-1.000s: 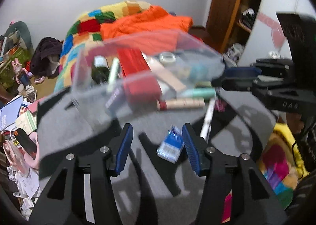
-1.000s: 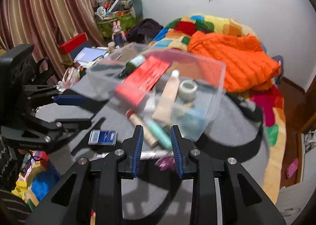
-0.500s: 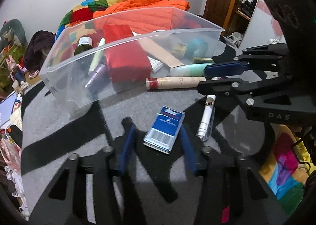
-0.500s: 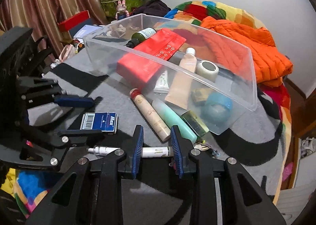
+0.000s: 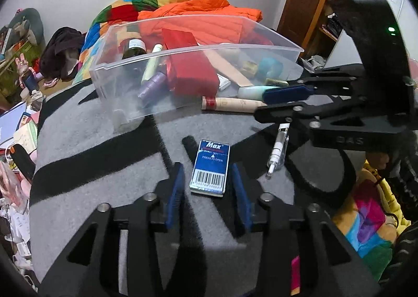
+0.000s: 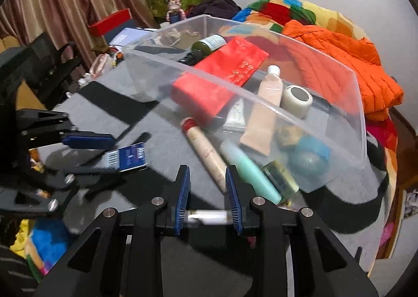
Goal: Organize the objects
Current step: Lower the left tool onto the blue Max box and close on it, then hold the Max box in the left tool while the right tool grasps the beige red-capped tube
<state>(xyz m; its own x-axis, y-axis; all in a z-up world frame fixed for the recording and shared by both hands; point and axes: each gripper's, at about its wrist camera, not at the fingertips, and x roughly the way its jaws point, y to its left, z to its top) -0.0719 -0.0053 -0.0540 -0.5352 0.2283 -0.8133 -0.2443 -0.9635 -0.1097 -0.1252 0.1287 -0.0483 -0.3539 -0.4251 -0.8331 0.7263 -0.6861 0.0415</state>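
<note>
So the left gripper [image 5: 207,183] has its jaws apart around the blue box [image 5: 211,167], just been closing then reopening; centre it, then squeeze. The right gripper [image 6: 207,187] jaws are apart too, nothing held.

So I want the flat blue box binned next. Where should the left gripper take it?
Take the blue box across its two long edges, coming down from above. It lies flat on the grey mat, and the left gripper probably already straddles it, pads facing those edges but not yet touching.

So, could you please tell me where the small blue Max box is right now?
In the left wrist view the blue Max box lies flat on the grey mat, between the left gripper fingers, which do not touch it, in front of the clear bin.
</note>
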